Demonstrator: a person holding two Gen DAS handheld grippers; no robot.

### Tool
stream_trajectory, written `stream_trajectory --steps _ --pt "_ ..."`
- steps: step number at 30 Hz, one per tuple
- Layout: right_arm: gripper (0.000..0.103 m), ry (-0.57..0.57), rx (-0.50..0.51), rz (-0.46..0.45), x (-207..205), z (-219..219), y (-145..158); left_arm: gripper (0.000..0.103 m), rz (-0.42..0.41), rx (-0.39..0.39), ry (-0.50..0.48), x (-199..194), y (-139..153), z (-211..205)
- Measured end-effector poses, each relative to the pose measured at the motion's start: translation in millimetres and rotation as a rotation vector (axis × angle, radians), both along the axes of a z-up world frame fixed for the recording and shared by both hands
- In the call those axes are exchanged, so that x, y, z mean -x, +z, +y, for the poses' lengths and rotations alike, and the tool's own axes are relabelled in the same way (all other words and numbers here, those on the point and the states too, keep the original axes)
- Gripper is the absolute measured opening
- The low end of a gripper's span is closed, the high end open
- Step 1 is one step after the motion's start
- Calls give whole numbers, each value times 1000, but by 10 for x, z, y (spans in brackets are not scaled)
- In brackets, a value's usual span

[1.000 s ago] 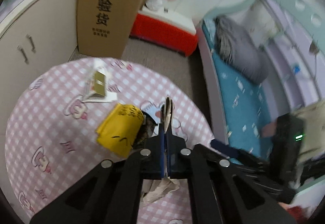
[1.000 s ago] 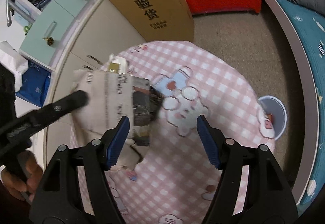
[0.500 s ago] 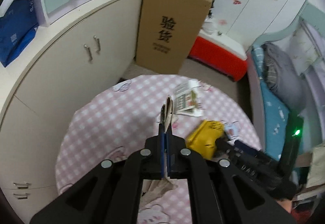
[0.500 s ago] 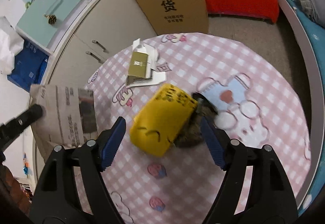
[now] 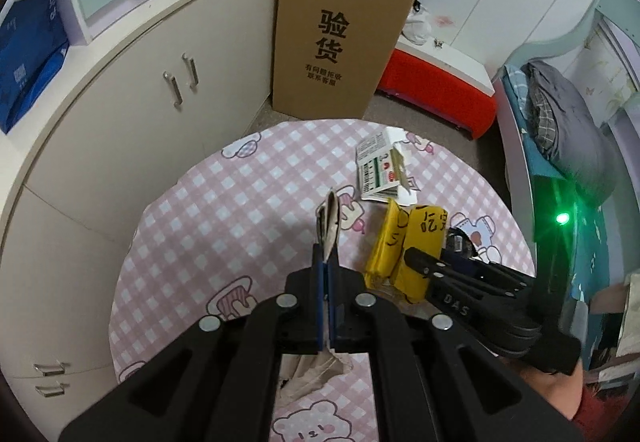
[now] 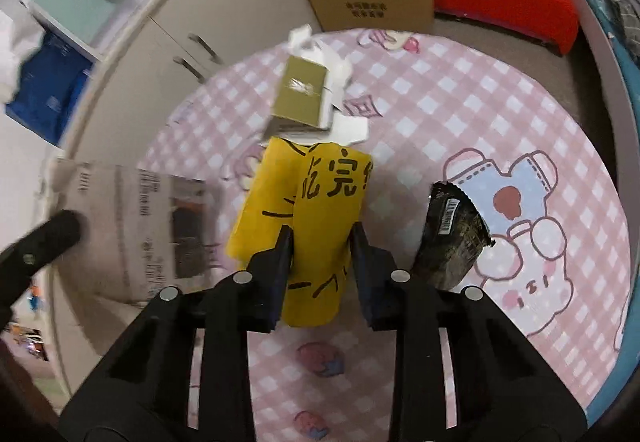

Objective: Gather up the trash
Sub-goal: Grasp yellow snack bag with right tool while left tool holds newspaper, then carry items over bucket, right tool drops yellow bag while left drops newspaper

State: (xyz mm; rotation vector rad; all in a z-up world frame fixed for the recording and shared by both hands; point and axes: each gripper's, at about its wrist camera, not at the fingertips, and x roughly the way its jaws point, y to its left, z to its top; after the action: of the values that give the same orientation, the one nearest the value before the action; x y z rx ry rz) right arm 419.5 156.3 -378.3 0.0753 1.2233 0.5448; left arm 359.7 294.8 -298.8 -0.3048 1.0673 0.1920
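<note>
- The right gripper [image 6: 322, 242] is closing its jaws around the yellow packet [image 6: 316, 209], which lies on the table [image 6: 500, 113].
- The left gripper [image 5: 326, 254] is clenched on a folded newspaper [image 5: 331, 217].
- A dark wrapper [image 6: 452, 238] lies just beside the yellow packet; a torn white carton [image 6: 308, 93] lies beyond it.

The right gripper [image 6: 322, 242] is now down at the yellow package [image 6: 316, 209], which a second ago was not between its fingers, and its jaws are closing with the package between them. The left gripper [image 5: 326, 262], with the newspaper [image 5: 330, 217], is now to the left of the package instead of behind it.
</note>
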Motion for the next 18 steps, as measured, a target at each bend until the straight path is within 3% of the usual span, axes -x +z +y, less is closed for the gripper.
stream_trajectory --steps 8,18 --pt "28 -75 -104 -84 344 -334 651 1 -73 -54 -130 172 434 -350" --pt "28 -298 -143 -222 881 -1395 1393 1 -212 -92 -372 365 1056 -1295"
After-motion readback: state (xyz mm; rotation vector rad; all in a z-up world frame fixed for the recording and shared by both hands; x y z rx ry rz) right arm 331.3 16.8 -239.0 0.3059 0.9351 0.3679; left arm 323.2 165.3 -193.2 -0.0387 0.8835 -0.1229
